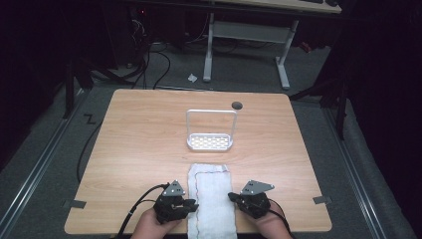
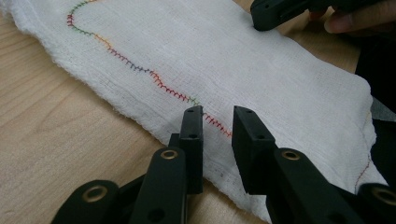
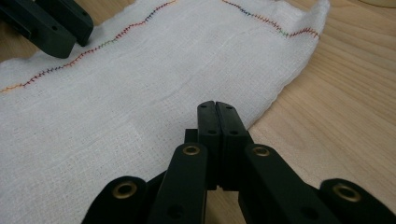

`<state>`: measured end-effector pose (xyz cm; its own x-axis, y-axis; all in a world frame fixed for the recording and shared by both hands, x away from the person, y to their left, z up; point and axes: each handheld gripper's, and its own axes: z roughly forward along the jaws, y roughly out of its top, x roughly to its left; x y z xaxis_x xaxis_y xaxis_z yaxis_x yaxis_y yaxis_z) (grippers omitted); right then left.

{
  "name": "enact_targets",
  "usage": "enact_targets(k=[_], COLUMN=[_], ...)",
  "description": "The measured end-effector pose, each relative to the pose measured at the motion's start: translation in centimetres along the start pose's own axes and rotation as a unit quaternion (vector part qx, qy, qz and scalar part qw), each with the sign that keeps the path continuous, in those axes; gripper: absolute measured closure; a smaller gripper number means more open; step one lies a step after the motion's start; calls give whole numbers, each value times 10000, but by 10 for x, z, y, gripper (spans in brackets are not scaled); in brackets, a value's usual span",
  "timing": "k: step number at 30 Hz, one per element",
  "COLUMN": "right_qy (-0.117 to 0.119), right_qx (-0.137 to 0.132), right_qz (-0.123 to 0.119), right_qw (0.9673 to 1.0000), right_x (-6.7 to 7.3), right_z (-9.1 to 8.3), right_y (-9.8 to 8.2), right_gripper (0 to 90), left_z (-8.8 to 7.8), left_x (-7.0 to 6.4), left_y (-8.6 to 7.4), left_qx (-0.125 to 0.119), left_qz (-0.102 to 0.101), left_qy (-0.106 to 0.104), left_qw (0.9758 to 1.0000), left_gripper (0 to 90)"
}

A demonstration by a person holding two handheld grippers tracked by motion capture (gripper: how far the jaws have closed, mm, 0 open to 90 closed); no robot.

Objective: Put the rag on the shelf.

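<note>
While flanking the white cloth (image 1: 211, 199): left gripper (image 2: 217, 119) slightly agape, empty; right gripper (image 3: 217, 112) closed, empty.

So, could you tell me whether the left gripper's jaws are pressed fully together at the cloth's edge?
No, in the left gripper view the left gripper shows a clear gap between its jaws above the white cloth.

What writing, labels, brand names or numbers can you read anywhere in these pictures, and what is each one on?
None: no readable word, number, brand or sign.
White cloth: a line of multicoloured stitching, no letters.
White rack: a perforated base, no label.
Left gripper and right gripper: plain black, with screw holes and brass rivets, no markings.
Wooden table: no stickers or print; the small dark round thing near its far edge is too small to show any text.
</note>
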<state>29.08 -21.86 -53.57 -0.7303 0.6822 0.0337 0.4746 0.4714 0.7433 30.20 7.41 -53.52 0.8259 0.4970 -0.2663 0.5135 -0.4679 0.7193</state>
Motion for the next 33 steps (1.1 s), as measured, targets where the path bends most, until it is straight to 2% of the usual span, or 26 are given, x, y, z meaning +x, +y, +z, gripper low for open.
enact_targets(k=[3,5,6,7,10,11,12,13,14,15,16,18,19,21,22,23,24,30,33], right_qy=[5,-45,-45,-101,-192,-233,-246,-263,-286,-286,-321,-335,-378,-395,-409,-472,-483,-560,-624], right_qx=[-7,-160,-160,-281,-324,-343,-339,-332,-341,-341,-377,-398,-427,-430,-448,-472,-489,-573,-582], right_qz=[3,57,57,132,186,240,270,298,307,307,347,360,385,410,425,504,558,646,657], right_qw=[10000,9998,9998,9995,9991,9989,9988,9987,9985,9985,9982,9980,9976,9974,9973,9965,9961,9947,9942], right_x=[0,-1,-1,-3,-7,-11,-13,-14,-16,-16,-19,-20,-21,-22,-23,-25,-25,-26,-26], right_z=[-1,-5,-5,-9,-10,-10,-10,-10,-10,-10,-11,-11,-12,-12,-11,-10,-10,-11,-11], right_y=[1,2,2,2,2,1,0,0,-1,-1,-1,-1,-2,-2,-2,-3,-2,-1,0], right_gripper=[879,855,855,839,824,815,813,809,804,804,791,780,749,738,726,671,653,609,619], left_z=[0,-2,-2,-4,-7,-11,-13,-13,-18,-18,-23,-25,-27,-28,-28,-27,-26,-13,-4], left_x=[-1,-3,-3,-1,3,8,11,11,15,15,19,21,26,30,33,36,42,53,57], left_y=[1,2,2,3,3,3,3,3,3,3,3,3,3,4,5,7,11,28,35], left_qx=[7,10,10,-89,-188,-323,-406,-406,-577,-577,-740,-792,-883,-913,-965,-1005,-1014,-901,-824], left_qz=[8,139,139,124,93,37,-15,-15,-113,-113,-122,-114,-124,-141,-167,-209,-305,-271,-405], left_qy=[10,92,92,171,299,479,563,563,650,650,782,833,944,985,1041,1091,1094,1330,1274], left_qw=[10000,9999,9999,9997,9993,9983,9976,9976,9962,9962,9941,9933,9915,9908,9897,9887,9883,9866,9876], left_gripper=[717,688,676,673,658,621,610,595,575,562,545,518,506,489,489,466,459,430,411])
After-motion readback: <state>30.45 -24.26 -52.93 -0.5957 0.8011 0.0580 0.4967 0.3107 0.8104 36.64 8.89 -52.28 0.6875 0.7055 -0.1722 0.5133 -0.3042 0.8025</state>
